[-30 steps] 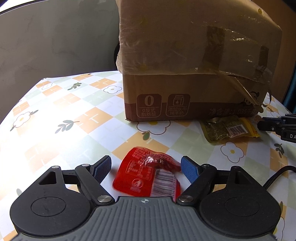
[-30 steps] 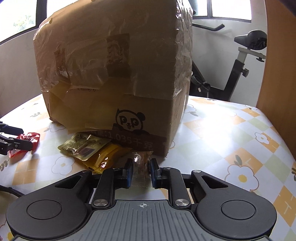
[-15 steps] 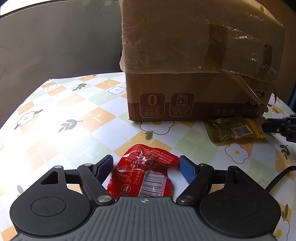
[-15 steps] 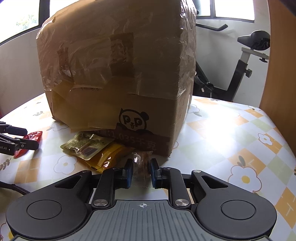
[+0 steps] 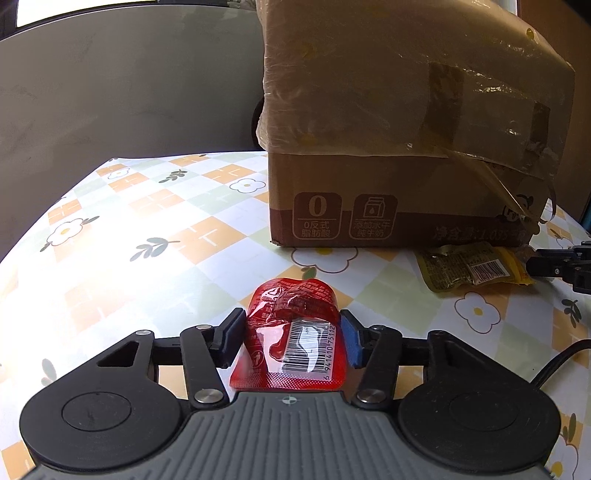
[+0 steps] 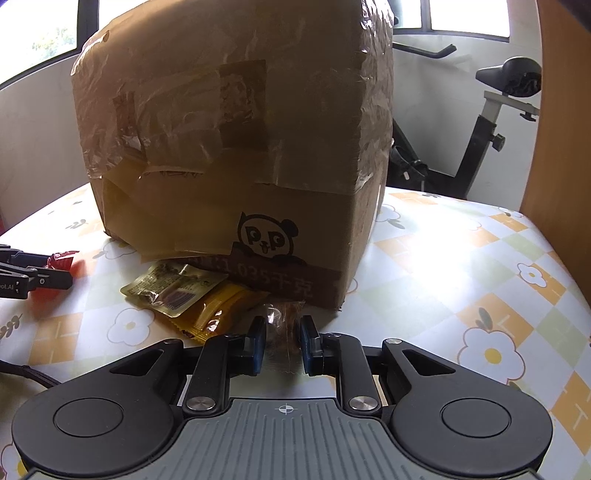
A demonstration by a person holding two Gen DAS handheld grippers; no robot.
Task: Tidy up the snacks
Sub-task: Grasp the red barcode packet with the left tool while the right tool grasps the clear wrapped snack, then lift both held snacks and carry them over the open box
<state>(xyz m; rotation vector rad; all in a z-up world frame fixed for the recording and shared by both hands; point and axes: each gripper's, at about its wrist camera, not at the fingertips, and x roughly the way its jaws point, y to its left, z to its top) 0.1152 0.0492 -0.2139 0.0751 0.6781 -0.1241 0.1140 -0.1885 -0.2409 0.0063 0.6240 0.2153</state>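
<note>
Snack packets, four — red one (image 5: 295, 339) pinched in left claw (image 5: 291, 338), brown one (image 6: 282, 328) in right claw (image 6: 283, 345).

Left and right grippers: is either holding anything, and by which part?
Left gripper clamps the red snack packet by its side edges; right gripper clamps a clear-wrapped brown snack across its sides.

Sunlit windows (image 6: 55, 33) (exercise bike (image 6: 495, 122) beneath)

The cardboard box (image 6: 236, 155) hides the far ends of the green packet (image 6: 171, 286) and yellow packet (image 6: 218, 306); the frame cuts off its top
</note>
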